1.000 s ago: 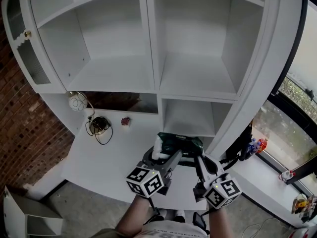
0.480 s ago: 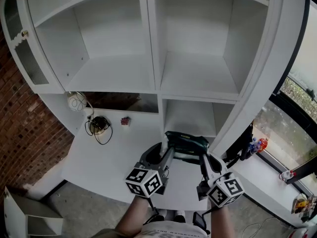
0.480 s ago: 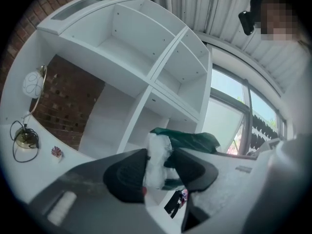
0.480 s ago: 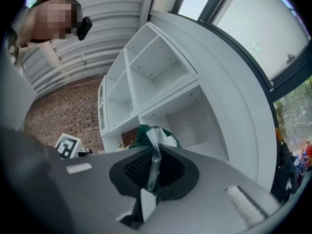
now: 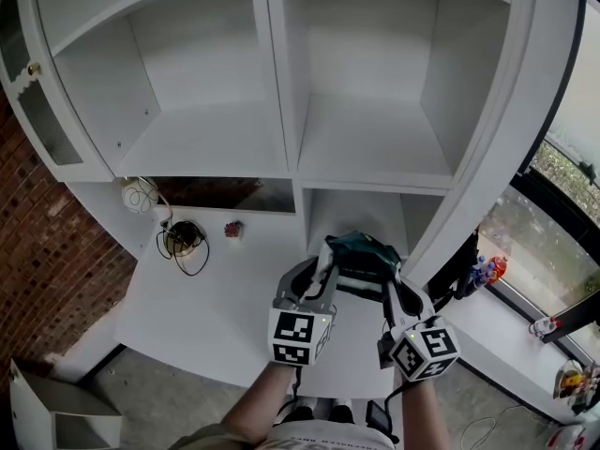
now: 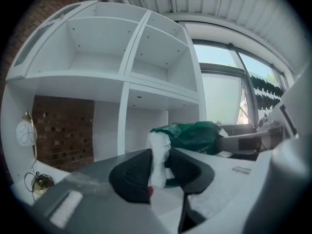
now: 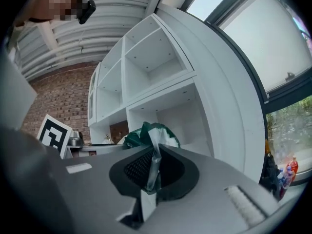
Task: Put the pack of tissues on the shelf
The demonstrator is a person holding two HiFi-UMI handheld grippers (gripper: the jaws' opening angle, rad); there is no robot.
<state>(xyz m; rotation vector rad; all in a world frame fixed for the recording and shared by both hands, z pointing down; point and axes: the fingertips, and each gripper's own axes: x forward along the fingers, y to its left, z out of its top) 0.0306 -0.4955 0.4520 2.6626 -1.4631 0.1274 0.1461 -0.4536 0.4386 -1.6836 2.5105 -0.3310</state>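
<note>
The pack of tissues is dark green with white ends. It hangs between both grippers above the white desk, just in front of the low shelf compartment. My left gripper is at its left end; its jaws are closing, and the white end is pinched between the pads. My right gripper is shut on a thin fold of the wrapper at the right end. The green pack bulges beyond the right jaws, and in the left gripper view the pack stretches rightward.
The white shelf unit has two large open compartments above the low one. A glass door stands open at the left. A coiled cable, a white round thing and a small red thing lie at the desk's back left. Bottles stand by the window.
The pack has risen off the desk and moved toward the low compartment. The left jaws have closed in on its white end, and both grippers have shifted forward and right.
</note>
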